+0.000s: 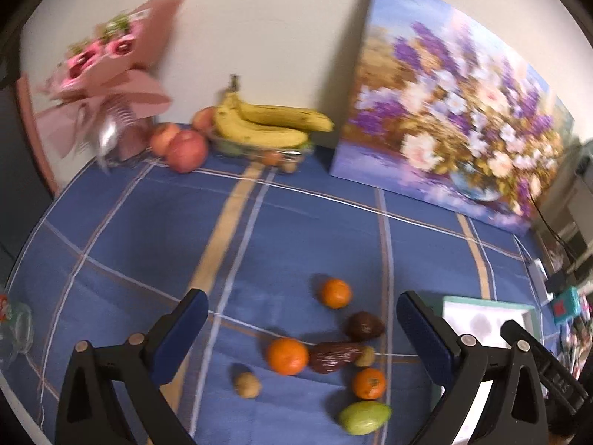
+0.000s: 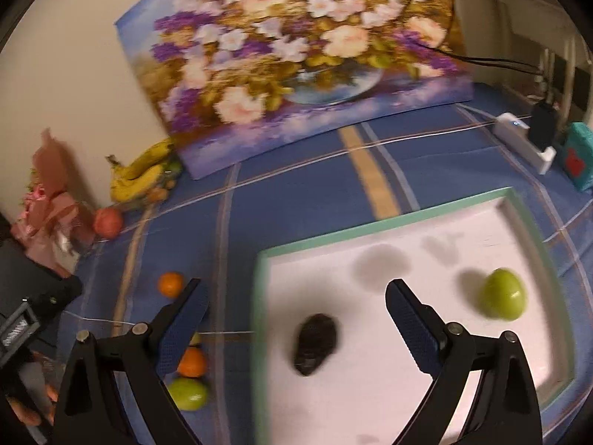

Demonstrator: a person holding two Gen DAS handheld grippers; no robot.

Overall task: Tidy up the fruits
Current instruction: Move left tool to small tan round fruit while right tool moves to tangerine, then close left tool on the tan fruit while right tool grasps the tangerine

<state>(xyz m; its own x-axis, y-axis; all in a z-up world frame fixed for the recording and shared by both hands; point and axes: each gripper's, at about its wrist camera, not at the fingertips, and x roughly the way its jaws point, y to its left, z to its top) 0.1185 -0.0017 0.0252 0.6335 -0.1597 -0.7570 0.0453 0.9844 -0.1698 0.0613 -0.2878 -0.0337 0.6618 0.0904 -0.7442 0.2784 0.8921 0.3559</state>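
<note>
Fruit is being moved into the green-rimmed tray: a dark fruit and green fruit lie inside, below the spread, empty right gripper. Left of the tray, the left gripper, also spread, hangs above loose oranges; next likely pinch one. Beyond, bananas and a painting stand clear.

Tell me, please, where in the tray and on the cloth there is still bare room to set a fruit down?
In the white tray, the far part toward the painting is bare, as is the stretch between the dark fruit and the green fruit. The blue cloth lies free between the bananas and the loose fruit. Around the largest orange, fruit crowds close together.
</note>
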